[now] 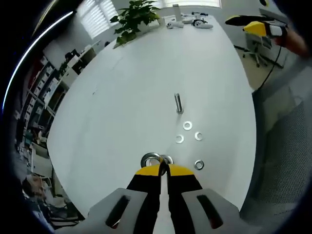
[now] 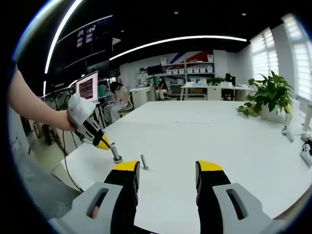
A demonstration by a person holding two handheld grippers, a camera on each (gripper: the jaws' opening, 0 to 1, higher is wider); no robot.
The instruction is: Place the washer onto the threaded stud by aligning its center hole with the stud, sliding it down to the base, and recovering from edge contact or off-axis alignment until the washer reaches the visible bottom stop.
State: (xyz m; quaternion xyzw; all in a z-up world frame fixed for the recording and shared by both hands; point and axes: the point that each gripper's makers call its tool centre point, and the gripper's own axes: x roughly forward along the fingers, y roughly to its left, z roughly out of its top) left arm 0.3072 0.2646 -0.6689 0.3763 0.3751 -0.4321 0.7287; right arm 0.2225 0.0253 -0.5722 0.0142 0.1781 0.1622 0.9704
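Left gripper view alone shows loose washers (image 1: 187, 126) beside the stud (image 1: 178, 103); left gripper (image 1: 163, 169) clamps a washer (image 1: 151, 159); right gripper (image 2: 167, 166) gapes.

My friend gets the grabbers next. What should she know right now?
Left gripper: jaws shut on a washer, low over the table.
Right gripper: jaws open, empty, above the table.
Stud: upright, bare, farther along the table than the held washer.
Four loose washers lie between it and the left gripper.
Done: a washer gripped.
Left: carry it over, line the hole up, slide it to the base.
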